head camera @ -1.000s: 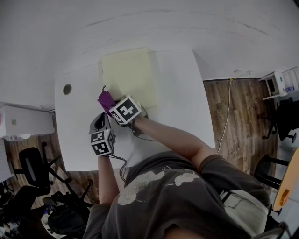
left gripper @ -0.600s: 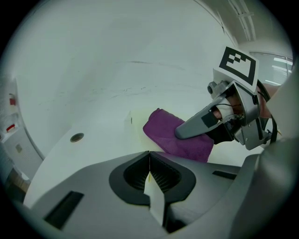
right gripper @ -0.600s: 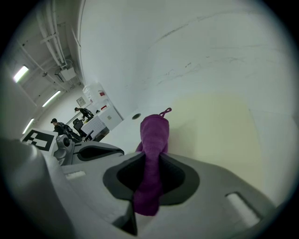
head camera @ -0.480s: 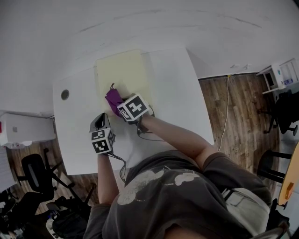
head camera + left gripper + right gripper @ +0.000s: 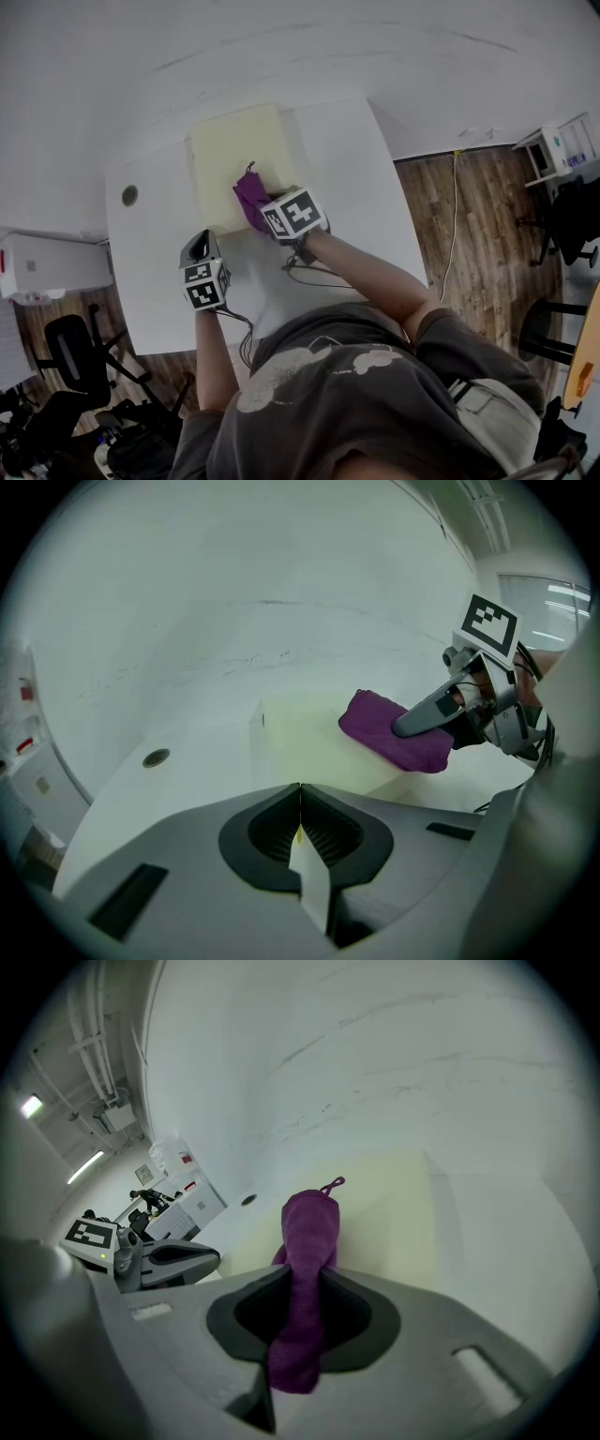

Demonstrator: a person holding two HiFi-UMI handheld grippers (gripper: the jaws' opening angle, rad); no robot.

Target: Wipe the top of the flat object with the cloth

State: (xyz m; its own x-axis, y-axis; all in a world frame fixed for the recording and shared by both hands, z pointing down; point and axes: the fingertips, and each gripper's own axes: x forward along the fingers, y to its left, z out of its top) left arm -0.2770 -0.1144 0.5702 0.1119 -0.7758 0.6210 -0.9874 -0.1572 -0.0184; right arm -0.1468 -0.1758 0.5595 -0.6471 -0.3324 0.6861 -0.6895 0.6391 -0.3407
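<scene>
A pale yellow flat pad [image 5: 230,150] lies on the white table [image 5: 356,187], toward its far side. A purple cloth [image 5: 250,199] rests on the pad's near right part, held in my right gripper [image 5: 265,212], which is shut on it. In the right gripper view the cloth [image 5: 307,1241] runs out between the jaws onto the pad [image 5: 384,1213]. My left gripper [image 5: 200,247] sits shut on the table just in front of the pad's near left corner, holding nothing. From the left gripper view, the cloth [image 5: 394,731] lies on the pad [image 5: 300,742] under the right gripper [image 5: 412,722].
A round cable hole [image 5: 129,195] sits in the table at the far left. A cable [image 5: 314,277] trails across the table near the person's arm. Office chairs [image 5: 66,361] stand on the wood floor to the left, and a white wall runs behind the table.
My right gripper has carried the purple cloth to the right along the pad's near part. The left gripper has stayed in place.
</scene>
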